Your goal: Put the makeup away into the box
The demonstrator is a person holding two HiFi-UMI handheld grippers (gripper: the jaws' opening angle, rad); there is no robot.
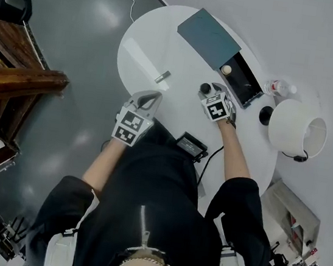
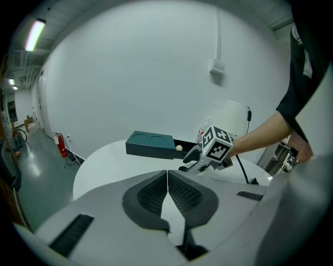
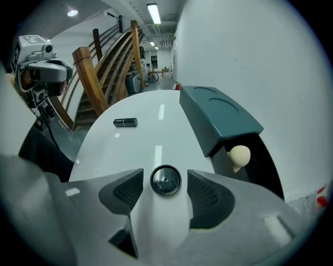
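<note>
Over the white table (image 1: 145,46), my right gripper (image 1: 212,93) points steeply down, fingers spread wide either side of the round black compact (image 3: 165,180). The pads stand clear of it on both sides, lined up, I judge, to close and lift it. Its home sits near: the teal box (image 3: 218,117), lid slid back, with a beige sponge (image 3: 239,155) in the open end. My left gripper (image 2: 167,176) hangs back, fingers pressed together, empty. Only the right gripper view shows those gaps and a dark tube (image 3: 125,122) lying farther out. Only the head view shows the lamp (image 1: 296,126) beyond the box.
</note>
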